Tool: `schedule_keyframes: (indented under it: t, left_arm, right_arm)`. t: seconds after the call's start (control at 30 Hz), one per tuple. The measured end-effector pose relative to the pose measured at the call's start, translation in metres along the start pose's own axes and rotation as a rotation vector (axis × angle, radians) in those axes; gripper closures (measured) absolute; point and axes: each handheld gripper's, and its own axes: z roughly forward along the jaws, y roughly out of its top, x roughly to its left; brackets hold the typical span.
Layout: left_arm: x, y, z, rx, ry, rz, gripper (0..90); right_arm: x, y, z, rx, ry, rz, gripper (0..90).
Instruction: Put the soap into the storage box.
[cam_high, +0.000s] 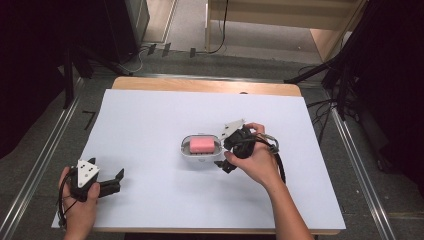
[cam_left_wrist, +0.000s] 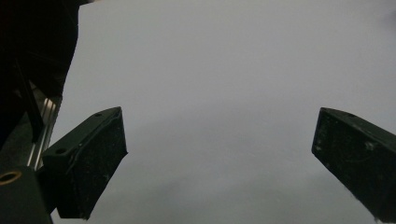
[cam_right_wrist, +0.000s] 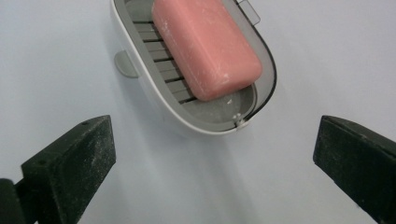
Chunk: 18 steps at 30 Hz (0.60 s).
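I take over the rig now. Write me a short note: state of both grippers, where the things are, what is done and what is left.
Left gripper: open, holding nothing, low over the white sheet near its front left corner.
Right gripper: open, holding nothing, just right of the soap dish, jaws pointing at it without touching.
Soap: pink bar lying inside the dish, at the middle of the sheet.
Done: soap sits in the dish.
Left: probably gripping the dish or the soap; nothing is gripped yet.

A black mark like a "7" stands on the floor (cam_high: 89, 120) left of the table.
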Motion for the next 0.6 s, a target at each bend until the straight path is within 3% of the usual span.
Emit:
schedule_keyframes:
  t: [0.07,0.13,0.37,0.47,0.6]
  left_arm:
    - [0.001,0.0,-0.001,-0.007,0.019,-0.012,3.6]
    - [0.002,0.0,0.0,0.002,0.011,-0.025,3.6]
    - [0.0,0.0,-0.001,-0.008,0.02,-0.006,3.6]
    - [0.004,0.0,-0.001,-0.01,0.003,-0.045,3.6]
    - [0.004,0.0,-0.002,-0.014,0.003,-0.046,3.6]
  right_arm:
    - [0.0,-0.006,-0.001,-0.024,0.007,0.021,0.0]
    - [0.0,-0.012,-0.003,-0.037,0.014,0.031,0.0]
    - [0.002,-0.03,-0.006,-0.066,0.012,0.085,0.0]
    - [0.004,-0.038,-0.008,-0.079,0.004,0.109,0.0]
    - [0.006,-0.054,-0.011,-0.097,-0.018,0.134,0.0]
